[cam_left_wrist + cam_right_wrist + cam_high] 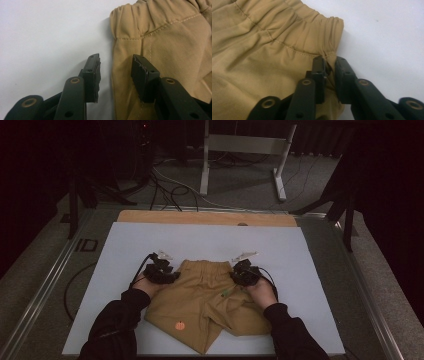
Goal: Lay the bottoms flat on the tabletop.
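Tan shorts [200, 300] lie flat on the white counter [125, 250], waistband away from the person, legs toward the near edge. One leg hem sits close to the near counter edge, and both side seams by the waistband are covered in the high view by the hands. A small orange mark [179, 325] shows on one leg; what it depicts is too small to tell. The room beyond the counter is dark, and only a white frame stand [245, 150] and loose cables [170, 190] on the floor can be made out there.

At the waistband's left corner, the left gripper [115, 72] straddles the side edge of the shorts [162, 37]: one jaw is over bare counter [37, 37], the other over the cloth, with a clear gap between and nothing pinched. From above, the left gripper [160, 270] is a dark shape and its jaws cannot be read.

At the opposite corner, the right gripper [331, 75] has its jaws drawn nearly together with a fold of the shorts' [262, 62] side edge, just below the gathered waistband, nipped between them. How much cloth is caught is hidden behind the jaws. From above, the right gripper [245, 272] rests on that corner.
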Action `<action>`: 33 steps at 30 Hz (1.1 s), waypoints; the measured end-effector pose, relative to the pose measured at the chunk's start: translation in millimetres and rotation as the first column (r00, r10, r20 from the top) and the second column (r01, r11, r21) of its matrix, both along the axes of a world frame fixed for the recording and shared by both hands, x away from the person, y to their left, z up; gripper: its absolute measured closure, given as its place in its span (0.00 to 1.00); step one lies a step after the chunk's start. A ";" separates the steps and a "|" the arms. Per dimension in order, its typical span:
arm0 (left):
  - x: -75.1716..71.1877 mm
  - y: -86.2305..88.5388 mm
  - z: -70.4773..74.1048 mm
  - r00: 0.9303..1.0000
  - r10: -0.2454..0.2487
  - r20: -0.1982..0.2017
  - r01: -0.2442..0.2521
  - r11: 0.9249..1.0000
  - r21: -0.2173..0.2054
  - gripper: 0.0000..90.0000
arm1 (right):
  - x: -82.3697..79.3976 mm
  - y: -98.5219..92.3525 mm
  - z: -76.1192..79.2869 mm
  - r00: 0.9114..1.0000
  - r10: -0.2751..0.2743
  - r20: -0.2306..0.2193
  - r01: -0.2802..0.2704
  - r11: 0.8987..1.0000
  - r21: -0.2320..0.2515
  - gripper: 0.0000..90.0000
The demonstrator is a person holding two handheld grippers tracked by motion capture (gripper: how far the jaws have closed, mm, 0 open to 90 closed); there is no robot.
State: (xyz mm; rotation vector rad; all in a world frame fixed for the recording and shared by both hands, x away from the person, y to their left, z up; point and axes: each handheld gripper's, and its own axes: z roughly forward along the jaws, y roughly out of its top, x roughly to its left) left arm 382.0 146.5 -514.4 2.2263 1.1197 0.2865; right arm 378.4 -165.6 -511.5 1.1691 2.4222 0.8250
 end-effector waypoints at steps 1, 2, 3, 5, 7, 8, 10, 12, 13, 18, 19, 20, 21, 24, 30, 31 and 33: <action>-0.5 -0.3 0.2 1.000 -0.010 -0.002 0.010 1.000 0.002 0.66 | -0.4 -0.6 -0.2 1.000 -0.008 0.008 0.008 1.000 0.003 0.90; -1.4 -0.6 0.4 1.000 -0.020 -0.010 0.020 1.000 -0.008 0.66 | -0.6 -1.2 -0.3 1.000 -0.013 0.010 0.013 1.000 0.009 0.91; -1.8 -0.9 -0.1 1.000 -0.021 -0.009 0.021 1.000 -0.013 0.66 | -0.8 -2.3 -0.4 1.000 -0.014 0.018 0.014 1.000 0.012 0.91; -1.7 -1.9 0.4 1.000 -0.022 -0.009 0.022 1.000 0.000 0.68 | -0.9 -3.0 -0.4 0.999 -0.022 0.026 0.022 1.000 0.009 0.91; -1.5 -3.3 1.5 1.000 -0.014 -0.019 0.014 1.000 0.007 0.77 | -0.7 -2.8 -0.2 0.999 -0.021 0.034 0.021 1.000 0.005 0.92; -1.5 -3.3 1.5 1.000 -0.014 -0.019 0.014 1.000 0.007 0.85 | -0.8 -2.6 -0.2 0.999 -0.020 0.036 0.020 1.000 0.003 0.92; -1.2 -7.4 2.5 0.999 -0.029 -0.035 0.029 1.000 -0.002 0.95 | -1.3 -1.9 0.1 0.999 -0.021 0.041 0.021 1.000 -0.001 0.92; -0.6 -10.7 4.5 0.999 -0.039 -0.007 0.040 0.999 0.030 0.98 | -0.9 -2.6 2.2 0.998 -0.017 0.060 0.017 1.000 0.002 0.92; 0.6 -10.9 6.3 1.000 -0.027 0.009 0.027 0.999 0.035 0.99 | 0.2 -3.9 3.7 0.997 -0.025 0.067 0.025 1.000 0.007 0.93; 15.3 -9.5 25.2 0.994 0.017 0.110 -0.020 1.000 0.024 0.99 | 13.7 -12.7 19.6 0.990 -0.045 0.133 0.037 0.997 0.064 0.93; 19.5 -9.4 30.2 0.991 0.034 0.126 -0.036 0.999 0.008 0.99 | 17.3 -13.5 23.7 0.988 -0.053 0.144 0.043 0.996 0.073 0.93; 24.4 -10.1 35.5 0.989 0.043 0.144 -0.044 0.999 0.003 0.99 | 21.8 -14.2 27.2 0.985 -0.068 0.156 0.056 0.995 0.080 0.93; 29.5 -11.8 40.9 0.986 0.052 0.160 -0.053 0.999 0.004 0.99 | 27.4 -15.2 30.9 0.985 -0.076 0.158 0.063 0.994 0.088 0.93; 42.8 -18.3 54.7 0.975 0.066 0.213 -0.071 0.997 0.015 0.99 | 45.6 -17.2 40.0 0.982 -0.117 0.151 0.101 0.988 0.114 0.93; 63.9 -29.6 63.8 0.963 0.023 0.267 -0.041 0.997 0.059 0.99 | 74.7 -20.7 49.7 0.969 -0.183 0.166 0.170 0.981 0.090 0.93; 66.8 -31.3 64.4 0.960 0.011 0.279 -0.030 0.997 0.066 0.98 | 77.9 -22.2 50.5 0.966 -0.189 0.176 0.175 0.980 0.092 0.93; 72.0 -36.4 67.5 0.955 -0.003 0.295 -0.019 0.997 0.071 0.98 | 84.2 -23.8 52.4 0.958 -0.213 0.190 0.200 0.976 0.083 0.93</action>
